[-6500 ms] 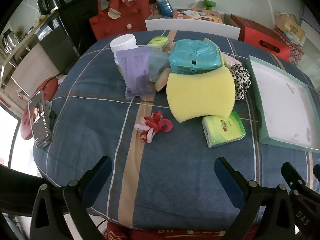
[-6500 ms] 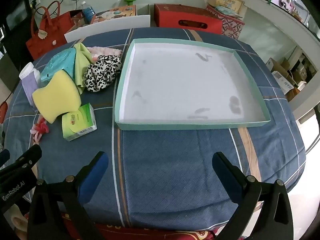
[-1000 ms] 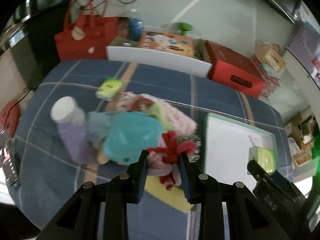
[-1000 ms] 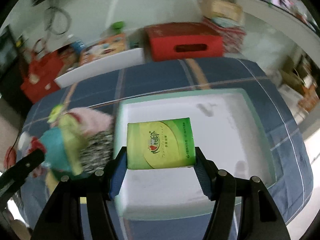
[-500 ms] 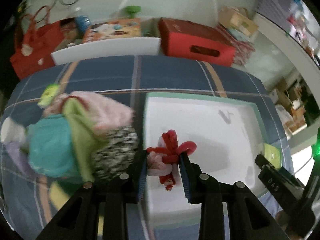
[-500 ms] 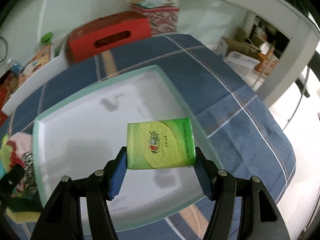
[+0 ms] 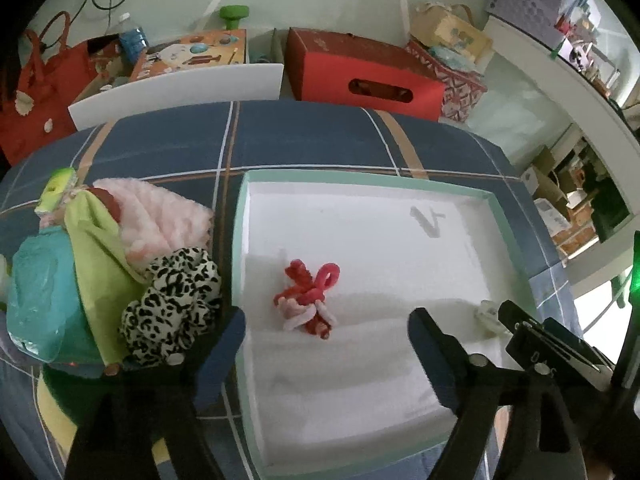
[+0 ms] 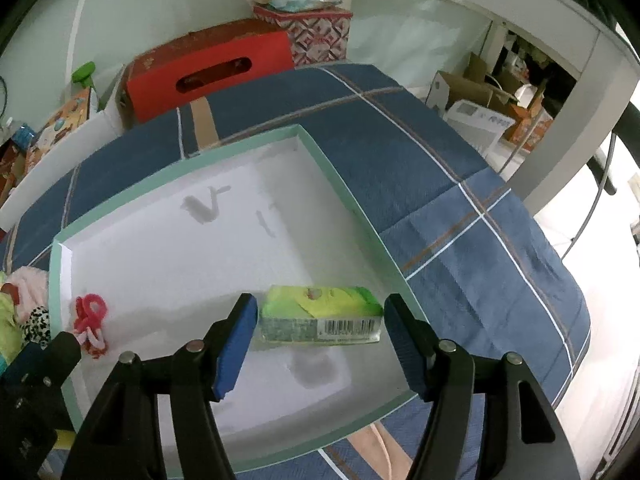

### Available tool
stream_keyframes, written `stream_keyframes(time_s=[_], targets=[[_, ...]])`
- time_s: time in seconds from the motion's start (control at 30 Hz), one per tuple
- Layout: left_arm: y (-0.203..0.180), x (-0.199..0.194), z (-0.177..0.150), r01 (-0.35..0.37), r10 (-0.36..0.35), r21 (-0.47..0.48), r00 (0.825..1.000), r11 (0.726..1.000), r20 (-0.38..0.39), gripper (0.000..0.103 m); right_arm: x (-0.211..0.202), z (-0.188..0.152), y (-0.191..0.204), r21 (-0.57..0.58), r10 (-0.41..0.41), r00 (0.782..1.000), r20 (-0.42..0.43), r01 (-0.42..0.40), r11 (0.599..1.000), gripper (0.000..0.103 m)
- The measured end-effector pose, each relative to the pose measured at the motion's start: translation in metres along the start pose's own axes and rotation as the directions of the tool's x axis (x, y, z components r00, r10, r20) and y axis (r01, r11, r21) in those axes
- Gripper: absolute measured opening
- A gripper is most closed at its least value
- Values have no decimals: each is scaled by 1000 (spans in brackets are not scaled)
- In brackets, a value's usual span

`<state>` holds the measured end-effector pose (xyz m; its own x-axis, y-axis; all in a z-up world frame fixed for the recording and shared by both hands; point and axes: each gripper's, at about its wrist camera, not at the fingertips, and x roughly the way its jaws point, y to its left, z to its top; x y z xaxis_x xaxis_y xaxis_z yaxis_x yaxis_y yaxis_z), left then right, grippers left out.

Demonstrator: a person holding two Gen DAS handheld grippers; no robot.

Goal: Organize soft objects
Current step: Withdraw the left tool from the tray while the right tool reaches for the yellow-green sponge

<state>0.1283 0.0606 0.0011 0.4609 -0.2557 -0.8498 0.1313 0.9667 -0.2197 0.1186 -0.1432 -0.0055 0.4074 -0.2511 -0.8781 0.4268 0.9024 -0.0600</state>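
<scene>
The worktop (image 7: 320,140) was covered by a blue checked cloth, and the shallow tray (image 8: 316,148) was placed on it. A pile of 4 or more soft items (image 7: 120,280) was left beside the tray. The tissue pack (image 8: 320,314) was seen inside the tray between the spread jaws of the right tool (image 8: 320,340). The red bow (image 7: 308,300) was seen lying in the tray ahead of the spread left tool (image 7: 328,344). The pack could be caught and dragged out if the tool were lifted carelessly.

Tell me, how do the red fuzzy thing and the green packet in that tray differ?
The red fuzzy toy is a twisted, loopy red and pink tangle; the green tissue packet is a smooth, flat-sided block with a barcode. The toy lies near the tray's left side, the packet near its right edge. Both lie in the tray, each released in front of an open gripper.
</scene>
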Motion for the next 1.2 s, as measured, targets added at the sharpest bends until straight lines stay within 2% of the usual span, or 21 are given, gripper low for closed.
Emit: stream_keyframes(time_s=[0.13, 0.47, 0.53, 0.7, 0.77, 0.8, 0.83, 0.97, 1.13, 1.2], targets=[[1, -14, 0, 12, -12, -3, 999, 1000, 43, 103, -13, 1, 2, -5, 11, 999, 42, -10, 1000, 67], [24, -64, -4, 37, -25, -76, 988, 996, 155, 103, -46, -6, 15, -53, 89, 989, 116, -84, 995, 68], [35, -77, -7, 29, -11, -95, 983, 995, 181, 103, -55, -8, 20, -69, 131, 983, 129, -123, 990, 68], [70, -107, -12, -48, 90, -178, 968, 983, 235, 103, -76, -16, 39, -123, 226, 961, 160, -207, 970, 68], [88, -114, -16, -92, 145, -223, 961, 971, 236, 103, -85, -21, 52, -158, 279, 947, 162, -254, 954, 71], [99, -119, -18, -114, 175, -251, 956, 961, 235, 103, -89, -24, 58, -177, 298, 941, 162, -270, 947, 82], [109, -122, -21, -128, 195, -273, 953, 953, 232, 103, -94, -27, 65, -199, 319, 933, 165, -285, 937, 85], [146, -132, -37, -215, 299, -361, 934, 908, 197, 103, -108, -42, 94, -286, 388, 907, 165, -332, 899, 86], [180, -137, -58, -233, 337, -444, 926, 865, 171, 103, -116, -67, 132, -405, 464, 879, 105, -389, 828, 88], [187, -138, -63, -245, 351, -455, 922, 856, 164, 103, -118, -79, 146, -442, 499, 864, 65, -423, 791, 88]])
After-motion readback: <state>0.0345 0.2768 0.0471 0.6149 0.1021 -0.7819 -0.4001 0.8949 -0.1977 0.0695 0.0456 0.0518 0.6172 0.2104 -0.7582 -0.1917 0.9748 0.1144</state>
